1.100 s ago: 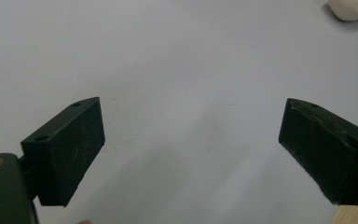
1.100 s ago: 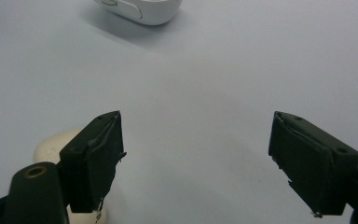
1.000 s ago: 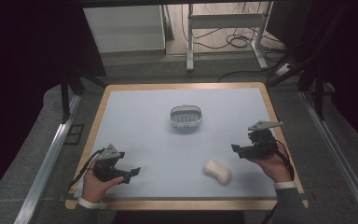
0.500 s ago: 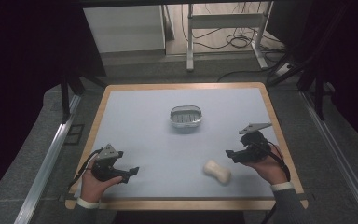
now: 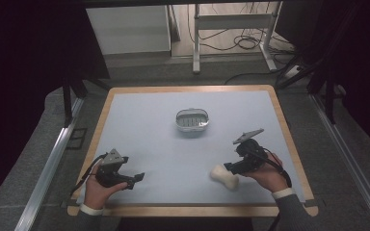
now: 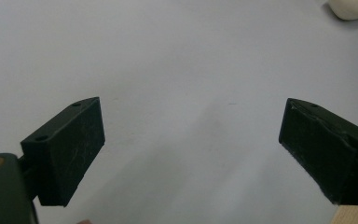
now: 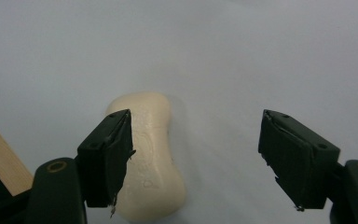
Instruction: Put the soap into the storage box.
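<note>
R tongs (image 7: pixel 196 158) have just been closing but are still apart, w/ the cream bone-shaped piece (image 7: pixel 149 158) btwn them by the left pad, lying on the table (image 5: pixel 149 125). L tongs (image 6: pixel 191 149) wide open, nothing in them.

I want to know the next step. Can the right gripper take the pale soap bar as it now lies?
Probably yes. The right gripper is open, its jaws have just been closing, and the soap bar lies flat beside one jaw, partly between them. Nothing on the table blocks it; a small sideways shift would centre it.
</note>
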The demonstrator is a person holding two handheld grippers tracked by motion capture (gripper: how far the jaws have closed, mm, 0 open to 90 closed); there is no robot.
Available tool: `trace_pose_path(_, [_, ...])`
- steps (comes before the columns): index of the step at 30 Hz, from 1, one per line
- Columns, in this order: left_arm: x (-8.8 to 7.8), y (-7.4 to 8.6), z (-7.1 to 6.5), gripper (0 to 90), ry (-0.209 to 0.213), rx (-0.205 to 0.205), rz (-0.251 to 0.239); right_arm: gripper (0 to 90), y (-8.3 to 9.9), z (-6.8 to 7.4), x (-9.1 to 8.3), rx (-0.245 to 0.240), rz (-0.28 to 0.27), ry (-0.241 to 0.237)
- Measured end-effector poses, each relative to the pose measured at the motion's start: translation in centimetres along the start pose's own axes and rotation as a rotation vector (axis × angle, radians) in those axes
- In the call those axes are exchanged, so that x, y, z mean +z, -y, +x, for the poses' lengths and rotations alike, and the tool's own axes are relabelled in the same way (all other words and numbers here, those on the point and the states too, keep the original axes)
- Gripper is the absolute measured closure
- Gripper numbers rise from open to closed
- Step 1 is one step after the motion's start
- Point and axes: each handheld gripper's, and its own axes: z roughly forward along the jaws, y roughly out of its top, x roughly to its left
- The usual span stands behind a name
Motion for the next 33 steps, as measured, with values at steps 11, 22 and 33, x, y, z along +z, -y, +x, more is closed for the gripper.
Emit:
trace_pose_path(11, [0.1, 0.0, 0.0, 7.3, 0.002, 0.002, 0.005, 30.9, 0.0, 1.4, 1.7, -0.04, 0.098, -0.036])
trace_pose_path(22, [0.2, 0.0, -0.1, 7.2, 0.001, 0.006, 0.01, 33.5, -0.1, 2.5, 3.4, -0.087, 0.193, -0.045])
trace_pose_path(33, [0.3, 0.0, 0.0, 7.1, 0.002, 0.009, 0.015, 39.6, -0.3, 3.2, 5.1, -0.111, 0.307, -0.037])
